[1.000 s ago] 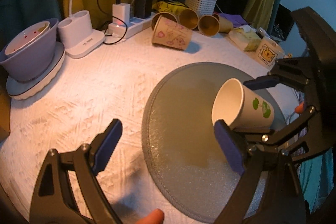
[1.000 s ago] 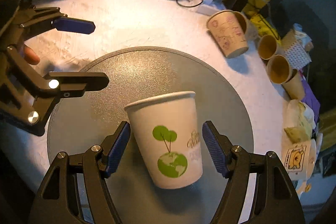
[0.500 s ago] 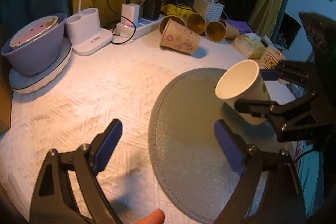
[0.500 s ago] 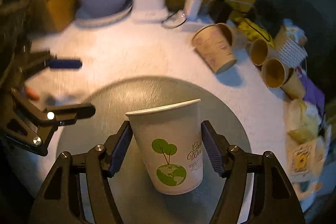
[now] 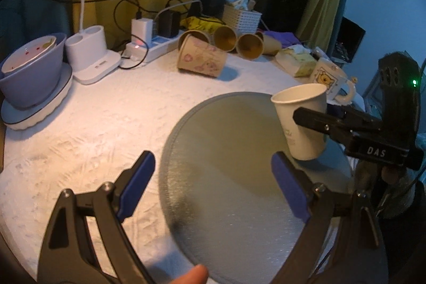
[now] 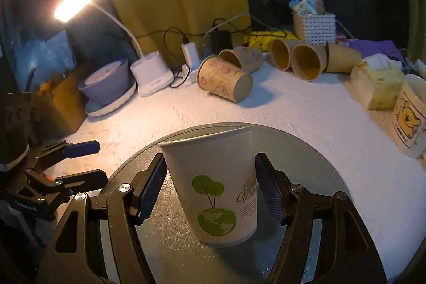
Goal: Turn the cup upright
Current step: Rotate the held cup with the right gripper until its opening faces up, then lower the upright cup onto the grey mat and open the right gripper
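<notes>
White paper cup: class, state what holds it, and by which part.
The right gripper holds the white paper cup by its side walls, mid-height. The left gripper holds nothing.

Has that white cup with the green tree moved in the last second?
Yes. The white cup, clamped by the right gripper, has swung from lying sideways to mouth-up above the grey mat.

Right gripper [image 6: 210, 190] level, jaws clamped either side of white cup [image 6: 215, 185], mouth up. Left gripper [image 5: 213, 182] at nine o'clock of it, jaws spread wide, gripping nothing.
</notes>
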`<action>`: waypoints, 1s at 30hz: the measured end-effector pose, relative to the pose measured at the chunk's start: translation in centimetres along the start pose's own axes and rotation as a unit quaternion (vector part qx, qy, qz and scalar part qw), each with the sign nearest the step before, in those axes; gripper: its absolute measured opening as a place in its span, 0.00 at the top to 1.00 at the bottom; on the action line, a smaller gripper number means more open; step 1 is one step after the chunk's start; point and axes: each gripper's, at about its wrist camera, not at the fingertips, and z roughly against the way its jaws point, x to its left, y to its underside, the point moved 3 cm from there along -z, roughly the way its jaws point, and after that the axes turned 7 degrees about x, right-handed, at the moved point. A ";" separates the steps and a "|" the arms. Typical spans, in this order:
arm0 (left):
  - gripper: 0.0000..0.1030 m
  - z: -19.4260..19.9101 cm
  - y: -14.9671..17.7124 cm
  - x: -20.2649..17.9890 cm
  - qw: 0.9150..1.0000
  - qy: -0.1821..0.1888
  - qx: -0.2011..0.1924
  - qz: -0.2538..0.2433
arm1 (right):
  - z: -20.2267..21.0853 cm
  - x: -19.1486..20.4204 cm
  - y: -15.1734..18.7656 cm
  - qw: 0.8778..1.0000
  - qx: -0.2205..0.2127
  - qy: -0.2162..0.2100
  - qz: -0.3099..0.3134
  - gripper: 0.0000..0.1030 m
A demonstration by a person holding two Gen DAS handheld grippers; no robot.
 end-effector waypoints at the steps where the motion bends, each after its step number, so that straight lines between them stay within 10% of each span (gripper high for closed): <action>1: 0.12 0.1 0.0 -0.2 1.000 0.002 -0.003 -0.002 | 0.5 0.0 0.2 1.000 -0.009 0.000 -0.002 0.32; 30: 0.12 -0.1 0.4 -1.7 1.000 0.007 -0.010 -0.018 | 0.6 0.9 2.0 0.999 -0.010 0.044 0.014 0.31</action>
